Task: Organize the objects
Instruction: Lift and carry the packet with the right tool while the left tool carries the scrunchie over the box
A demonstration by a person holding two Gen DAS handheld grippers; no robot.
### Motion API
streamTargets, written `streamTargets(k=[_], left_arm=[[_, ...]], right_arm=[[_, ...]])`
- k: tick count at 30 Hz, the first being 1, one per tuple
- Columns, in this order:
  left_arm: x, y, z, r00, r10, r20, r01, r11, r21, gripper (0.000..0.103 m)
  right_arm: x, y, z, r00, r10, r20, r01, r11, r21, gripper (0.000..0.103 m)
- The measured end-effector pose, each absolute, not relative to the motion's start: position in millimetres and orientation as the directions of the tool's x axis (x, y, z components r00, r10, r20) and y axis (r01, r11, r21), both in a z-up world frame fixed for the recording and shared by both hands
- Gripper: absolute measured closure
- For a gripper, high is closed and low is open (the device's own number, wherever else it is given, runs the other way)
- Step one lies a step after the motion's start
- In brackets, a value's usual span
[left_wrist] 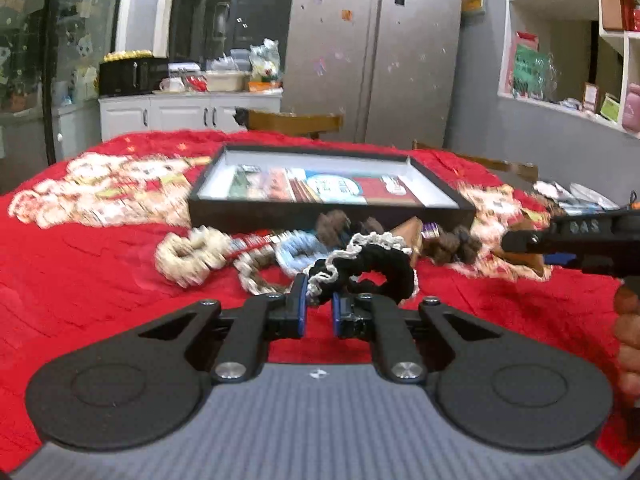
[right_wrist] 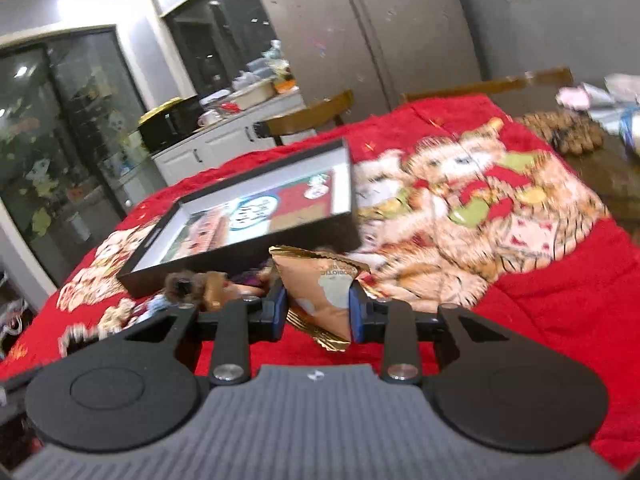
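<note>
My left gripper point(left_wrist: 319, 300) is shut on a black scrunchie with white trim point(left_wrist: 372, 264) and holds it just above the red cloth. My right gripper point(right_wrist: 318, 308) is shut on a gold-brown snack packet point(right_wrist: 324, 288), lifted in front of the black tray point(right_wrist: 336, 220). The same tray point(left_wrist: 256, 212) lies beyond the left gripper and holds flat packets. A beige scrunchie point(left_wrist: 188, 256), a light blue one point(left_wrist: 296, 252) and brown ones point(left_wrist: 456, 246) lie in a pile before the tray. The right gripper also shows at the right edge of the left wrist view point(left_wrist: 508, 242).
A red blanket with a bear print point(left_wrist: 100, 280) covers the table. Wooden chairs point(left_wrist: 296, 122) stand behind it. A fridge point(left_wrist: 376, 48), white cabinets point(left_wrist: 188, 114) and wall shelves point(left_wrist: 572, 40) are at the back. Bags and a brown item point(right_wrist: 568, 132) lie at the table's far right.
</note>
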State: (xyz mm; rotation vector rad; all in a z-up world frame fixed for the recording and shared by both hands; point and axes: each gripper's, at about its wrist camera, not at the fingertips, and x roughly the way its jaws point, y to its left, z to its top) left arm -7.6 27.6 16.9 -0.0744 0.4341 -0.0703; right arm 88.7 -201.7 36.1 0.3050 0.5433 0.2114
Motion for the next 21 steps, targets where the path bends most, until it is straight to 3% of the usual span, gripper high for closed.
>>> streamTargets(k=[5, 9, 16, 21], left_arm=[[-12.7, 49.5, 44.9, 0.920, -0.105, -0.377, 0.061, 0.990, -0.129, 0.089], [-9.8, 58.7, 70.3, 0.935, -0.075, -0.347, 0.047, 0.995, -0.088, 0.089], [6.5, 82.2, 114.6, 0.964, -0.043, -0.263, 0.012, 0.993, -0.119, 0.089], [31.0, 87.5, 142.8, 0.973, -0.055, -0.223, 0.023, 0.989, -0.145, 0.089]], right_arm=[[65.2, -178.8, 64.3, 0.854, 0.307, -0.420, -0.191, 0.936, 0.296, 0.069], [55.9, -162.4, 92.4, 0.863, 0.334, -0.380, -0.234, 0.929, 0.285, 0.069], [78.8, -143.9, 142.5, 0.879, 0.353, -0.321, -0.244, 0.911, 0.333, 0.069], [106.2, -125.9, 154.9, 0.876, 0.347, -0.333, -0.217, 0.903, 0.371, 0.069]])
